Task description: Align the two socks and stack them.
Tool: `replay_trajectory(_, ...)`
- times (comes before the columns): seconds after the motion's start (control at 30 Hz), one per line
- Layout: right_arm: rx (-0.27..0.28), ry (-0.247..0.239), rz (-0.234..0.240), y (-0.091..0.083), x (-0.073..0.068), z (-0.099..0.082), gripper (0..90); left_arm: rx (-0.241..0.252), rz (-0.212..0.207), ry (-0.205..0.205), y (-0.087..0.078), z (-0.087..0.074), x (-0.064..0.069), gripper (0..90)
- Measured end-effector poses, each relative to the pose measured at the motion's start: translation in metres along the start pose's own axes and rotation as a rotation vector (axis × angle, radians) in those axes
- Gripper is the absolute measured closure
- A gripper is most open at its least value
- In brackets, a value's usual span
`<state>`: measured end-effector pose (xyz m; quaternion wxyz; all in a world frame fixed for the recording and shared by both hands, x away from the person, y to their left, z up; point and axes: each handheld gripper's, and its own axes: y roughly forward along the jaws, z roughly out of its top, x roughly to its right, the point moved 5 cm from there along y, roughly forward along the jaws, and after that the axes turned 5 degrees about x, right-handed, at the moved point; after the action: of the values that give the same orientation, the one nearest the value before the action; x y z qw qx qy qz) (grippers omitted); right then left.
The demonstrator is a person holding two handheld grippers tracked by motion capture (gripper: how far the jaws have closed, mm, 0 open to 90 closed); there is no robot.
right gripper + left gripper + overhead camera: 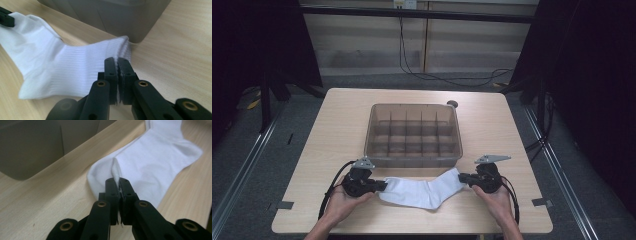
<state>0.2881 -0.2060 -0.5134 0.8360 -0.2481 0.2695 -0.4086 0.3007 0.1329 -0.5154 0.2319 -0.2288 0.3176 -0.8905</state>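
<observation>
High view: a white sock [424,189] lies stretched across the lower middle of the frame on the tabletop [337,130], just below a clear plastic divided box [414,135] that sits at the centre. The left gripper [382,186] comes in from the lower left and the right gripper [463,178] from the lower right, each carried in a person's hand, and each meets one end of the sock. A dark cable trails from each gripper toward the bottom edge.

Left gripper view: the black fingers [112,190] are clenched on a pinched fold of the sock's toe end [116,171], which stands up between them at the middle of the frame; the rest of the sock [150,162] spreads to the upper right, flat on the wood.

Right gripper view: the fingers [126,72] are clenched on the ribbed cuff edge [120,48] at centre frame. The sock [50,65] runs off to the upper left, where the other gripper's dark tip [6,18] holds its far end. The box wall [112,15] fills the top.
</observation>
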Motion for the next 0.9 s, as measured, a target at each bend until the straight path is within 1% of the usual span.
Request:
replay_trajectory(0.07, -0.019, -0.001, -0.01, 0.005, 0.002, -0.003, 86.3, -0.003, 0.016, -0.004, 0.001, -0.002, -0.003, 86.9)
replay_trajectory(0.1, -0.025, 0.003, -0.013, 0.006, 0.002, -0.005, 86.0, -0.005, 0.033, 0.001, 0.0, -0.004, -0.005, 86.8)
replay_trajectory(0.13, -0.028, 0.001, -0.013, 0.008, 0.003, -0.007, 85.7, -0.005, 0.037, -0.002, 0.0, -0.005, -0.006, 86.5)
replay_trajectory(0.17, -0.03, -0.002, -0.012, 0.008, 0.003, -0.007, 85.7, -0.012, 0.033, -0.014, 0.001, -0.007, -0.008, 86.5)
replay_trajectory(0.23, -0.03, -0.003, -0.014, 0.009, 0.004, -0.006, 85.2, -0.012, 0.035, -0.012, 0.001, -0.009, -0.009, 85.7)
replay_trajectory(0.3, -0.039, -0.012, -0.019, 0.011, 0.004, -0.008, 84.3, -0.014, 0.057, -0.01, 0.0, -0.01, -0.011, 83.1)
replay_trajectory(0.33, -0.046, -0.019, -0.03, 0.011, 0.003, -0.008, 84.1, -0.019, 0.073, -0.025, -0.001, -0.011, -0.012, 79.9)
replay_trajectory(0.37, -0.047, -0.037, -0.038, 0.011, 0.003, -0.007, 84.0, -0.024, 0.072, -0.025, -0.003, -0.012, -0.012, 76.4)
replay_trajectory(0.4, -0.05, -0.037, -0.042, 0.011, 0.003, -0.008, 83.6, -0.028, 0.073, -0.022, -0.004, -0.014, -0.013, 75.5)
replay_trajectory(0.43, -0.049, -0.038, -0.047, 0.011, 0.004, -0.008, 83.3, -0.025, 0.073, -0.026, -0.006, -0.016, -0.013, 75.5)
replay_trajectory(0.47, -0.049, -0.041, -0.046, 0.011, 0.003, -0.008, 82.7, -0.022, 0.076, -0.041, -0.008, -0.017, -0.015, 74.8)
replay_trajectory(0.5, -0.05, -0.046, -0.047, 0.011, 0.003, -0.008, 81.6, -0.012, 0.073, -0.055, -0.011, -0.017, -0.016, 72.4)
replay_trajectory(0.53, -0.05, -0.047, -0.048, 0.012, 0.002, -0.008, 80.3, 0.004, 0.071, -0.052, -0.014, -0.017, -0.016, 70.1)
replay_trajectory(0.57, -0.045, -0.045, -0.046, 0.011, 0.002, -0.007, 78.4, 0.013, 0.068, -0.05, -0.016, -0.016, -0.016, 70.1)
replay_trajectory(0.6, -0.042, -0.044, -0.047, 0.011, 0.002, -0.007, 75.6, 0.037, 0.064, -0.053, -0.019, -0.013, -0.016, 69.6)
replay_trajectory(0.63, -0.037, -0.041, -0.053, 0.01, 0.003, -0.006, 74.7, 0.068, 0.06, -0.058, -0.023, -0.009, -0.015, 68.2)
replay_trajectory(0.67, -0.029, -0.044, -0.051, 0.008, 0.003, -0.005, 72.5, 0.075, 0.064, -0.054, -0.026, -0.006, -0.016, 66.9)
replay_trajectory(0.73, -0.01, -0.035, -0.051, 0.004, 0.001, -0.003, 66.3, 0.102, 0.063, -0.055, -0.03, 0.001, -0.014, 66.6)
replay_trajectory(0.8, 0.019, -0.029, -0.05, -0.001, -0.001, 0.0, 64.2, 0.112, 0.063, -0.043, -0.029, 0.007, -0.011, 66.6)
replay_trajectory(0.83, 0.035, -0.026, -0.052, -0.003, -0.002, 0.002, 61.6, 0.114, 0.053, -0.045, -0.028, 0.009, -0.01, 66.8)
replay_trajectory(0.87, 0.042, -0.02, -0.05, -0.004, -0.003, 0.003, 62.2, 0.115, 0.044, -0.042, -0.025, 0.011, -0.008, 67.8)
replay_trajectory(0.9, 0.05, -0.022, -0.039, -0.005, -0.004, 0.003, 62.7, 0.117, 0.038, -0.03, -0.021, 0.012, -0.005, 69.7)
